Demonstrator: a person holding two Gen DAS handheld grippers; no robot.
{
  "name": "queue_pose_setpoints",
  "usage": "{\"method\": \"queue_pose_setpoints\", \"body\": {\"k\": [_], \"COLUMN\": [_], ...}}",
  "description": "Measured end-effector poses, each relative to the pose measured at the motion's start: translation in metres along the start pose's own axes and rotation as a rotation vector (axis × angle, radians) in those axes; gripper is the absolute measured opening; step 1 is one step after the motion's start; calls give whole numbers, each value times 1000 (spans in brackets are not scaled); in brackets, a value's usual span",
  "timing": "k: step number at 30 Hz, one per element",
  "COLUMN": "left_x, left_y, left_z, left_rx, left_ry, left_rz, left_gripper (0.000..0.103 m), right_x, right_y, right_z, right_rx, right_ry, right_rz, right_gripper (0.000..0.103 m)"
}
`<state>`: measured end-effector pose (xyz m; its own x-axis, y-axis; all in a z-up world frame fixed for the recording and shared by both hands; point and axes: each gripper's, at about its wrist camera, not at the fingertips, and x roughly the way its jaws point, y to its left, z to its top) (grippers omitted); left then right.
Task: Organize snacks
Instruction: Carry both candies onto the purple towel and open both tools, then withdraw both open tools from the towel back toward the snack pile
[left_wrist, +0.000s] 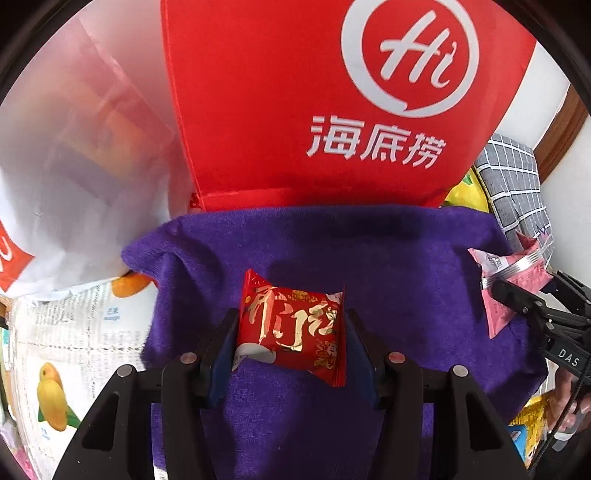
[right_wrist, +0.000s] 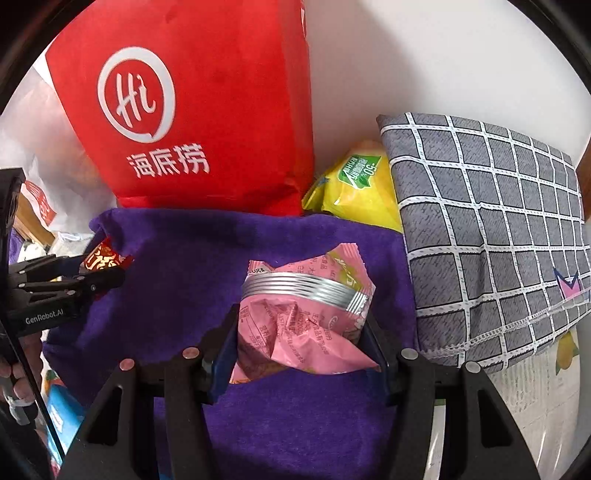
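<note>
My left claw tilts steeply down over the purple cloth, partly closed, its blue pads pressing both ends of a red snack packet. The packet's long axis runs across from pad to pad, its gold lettering facing me. My right claw leans down the same way, clamped on a crumpled pink snack packet, silver seal edge pointing away from me. Behind the cloth stands a red bag, with a grey checked cloth at the right
</note>
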<state>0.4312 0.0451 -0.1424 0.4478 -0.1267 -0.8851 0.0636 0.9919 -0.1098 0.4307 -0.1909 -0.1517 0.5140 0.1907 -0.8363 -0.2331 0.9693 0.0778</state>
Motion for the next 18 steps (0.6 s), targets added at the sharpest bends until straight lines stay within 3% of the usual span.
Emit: {"method": "queue_pose_setpoints", "body": {"k": [5,7,9,13,18], "left_x": [5,6,4,-14,-49], "left_y": [-5,-8,-10,-15,-18], "left_z": [-1,-1,-2,-6,-18], "left_rx": [7,13,27,42,46], "left_ry": [13,21,18,-29,-62], "left_rz": [-3,-1,-1,25,51], "left_gripper": [55,61,69,84,85], "right_x": [12,13,8,-13,-45], "right_y": [0,2,4,5,18], "right_z": [-1,-1,0,-3,-15], "right_rx": [11,7,3,8,30], "right_ry": [36,42,43,19,10], "right_rz": [10,7,13,31,2], "right_gripper": [60,61,66,92,93]}}
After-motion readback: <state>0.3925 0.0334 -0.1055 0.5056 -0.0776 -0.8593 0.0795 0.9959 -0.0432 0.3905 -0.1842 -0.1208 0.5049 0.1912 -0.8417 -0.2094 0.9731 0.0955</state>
